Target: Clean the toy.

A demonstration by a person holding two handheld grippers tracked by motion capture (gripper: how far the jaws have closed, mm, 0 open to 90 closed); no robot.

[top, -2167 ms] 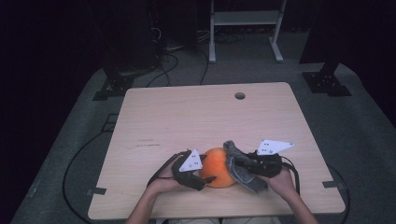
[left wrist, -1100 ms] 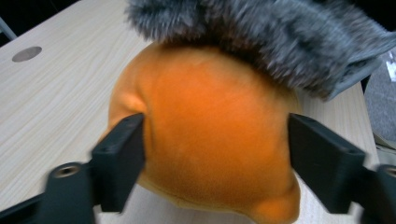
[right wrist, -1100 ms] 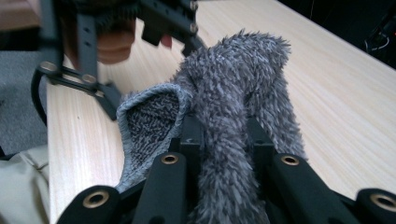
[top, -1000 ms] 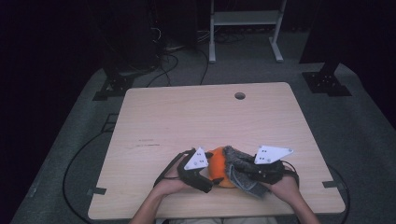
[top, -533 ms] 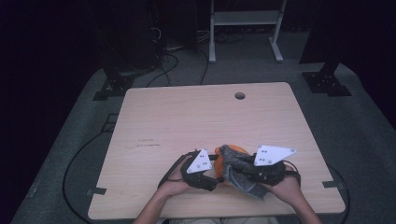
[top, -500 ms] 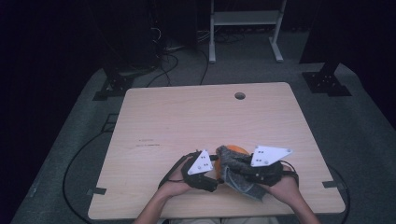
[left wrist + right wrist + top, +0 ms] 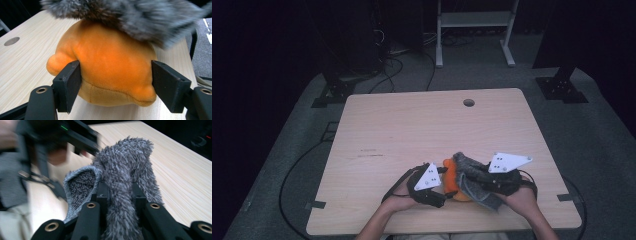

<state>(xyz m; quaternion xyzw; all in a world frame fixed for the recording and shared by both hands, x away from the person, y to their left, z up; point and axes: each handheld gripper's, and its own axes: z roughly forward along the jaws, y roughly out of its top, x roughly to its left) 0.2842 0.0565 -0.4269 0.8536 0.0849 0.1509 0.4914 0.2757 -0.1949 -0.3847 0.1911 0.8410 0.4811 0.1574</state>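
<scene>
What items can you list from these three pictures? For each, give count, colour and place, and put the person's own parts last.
Plush toy: one, orange, near edge of the table, between the left gripper's jaws.
Fuzzy cloth: one, grey, draped over the toy's top, pinched by the right gripper.
Table: one, light wood, with a round hole near its far edge.
Metal stand: one, white, on the floor beyond the table.
Left gripper: one, black, its jaws have just closed against the toy's sides.
Right gripper: one, black, shut on the cloth.
Hands: two, at the near edge.
</scene>
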